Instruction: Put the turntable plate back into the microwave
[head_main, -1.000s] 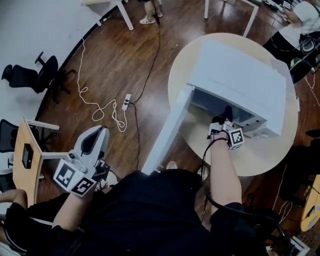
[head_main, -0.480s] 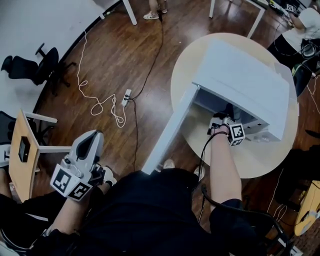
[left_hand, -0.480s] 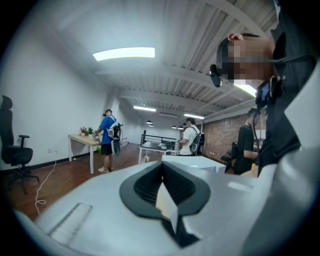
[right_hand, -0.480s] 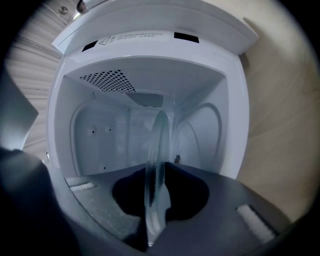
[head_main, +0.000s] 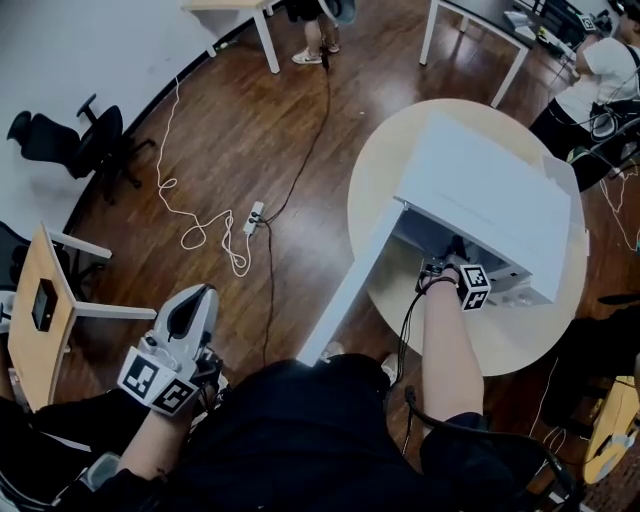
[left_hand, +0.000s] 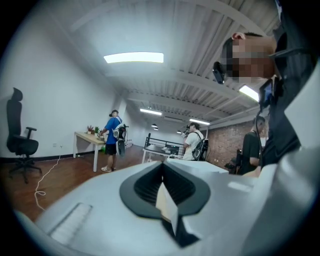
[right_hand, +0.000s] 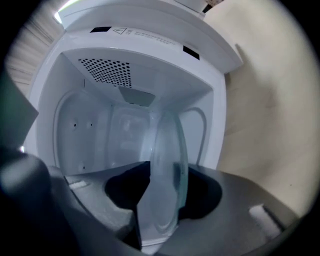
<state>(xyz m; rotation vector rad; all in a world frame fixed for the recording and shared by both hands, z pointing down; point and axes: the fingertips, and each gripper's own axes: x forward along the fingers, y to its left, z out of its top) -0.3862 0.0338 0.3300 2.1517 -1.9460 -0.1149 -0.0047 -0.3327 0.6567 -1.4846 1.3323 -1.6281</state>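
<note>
The turntable plate (right_hand: 167, 145) was seen edge-on inside the microwave (right_hand: 145, 55), between the opening jaws of the right gripper (right_hand: 162, 172), apparently to release it there. The left gripper (head_main: 188, 312), jaws together and empty, was kept at lower left, out of the way.

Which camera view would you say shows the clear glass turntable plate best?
The right gripper view: the clear glass turntable plate fills its centre, between the right gripper's opening jaws, before the open white microwave. The head view hides it under the microwave's top; the left gripper view faces the room and shows none of it.
</note>
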